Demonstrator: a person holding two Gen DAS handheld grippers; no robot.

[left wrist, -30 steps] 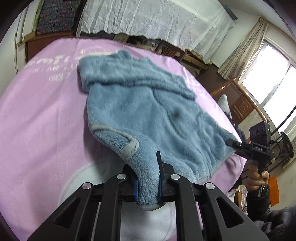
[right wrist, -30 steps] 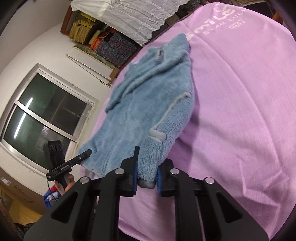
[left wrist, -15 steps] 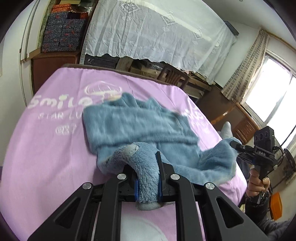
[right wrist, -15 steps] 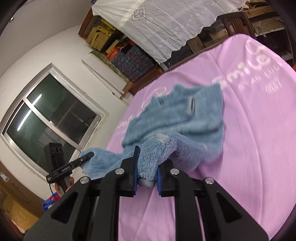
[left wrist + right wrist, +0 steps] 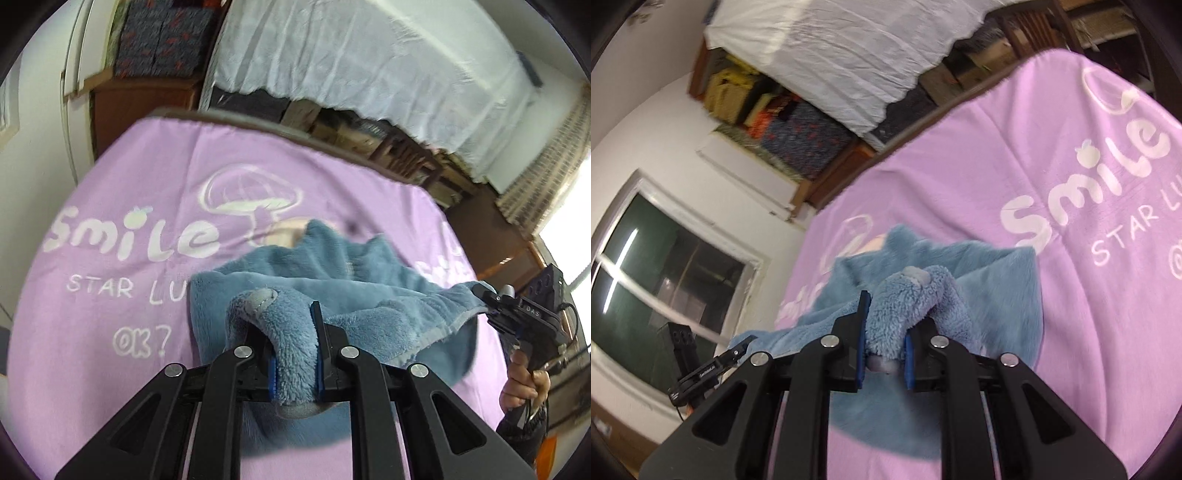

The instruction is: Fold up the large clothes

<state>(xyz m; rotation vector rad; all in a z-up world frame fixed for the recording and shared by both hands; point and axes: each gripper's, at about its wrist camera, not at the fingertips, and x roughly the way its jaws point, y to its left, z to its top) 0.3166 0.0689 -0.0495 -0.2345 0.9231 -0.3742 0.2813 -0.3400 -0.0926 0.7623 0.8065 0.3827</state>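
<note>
We've got the left gripper (image 5: 295, 354) and right gripper (image 5: 884, 339) each clamped on the blue fleece (image 5: 347, 295), lifted and bunched over the purple blanket (image 5: 110, 332); bare blanket all around

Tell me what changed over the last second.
Both grippers carried the near edge of the blue fleece garment up and toward its far end, doubling it over. The left gripper and right gripper stayed clamped on it; the purple blanket lay unmoved.

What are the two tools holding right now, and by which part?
Both grip the blue fleece garment: the left tool and the right tool each pinch a grey-trimmed edge bunched between the fingers.
</note>
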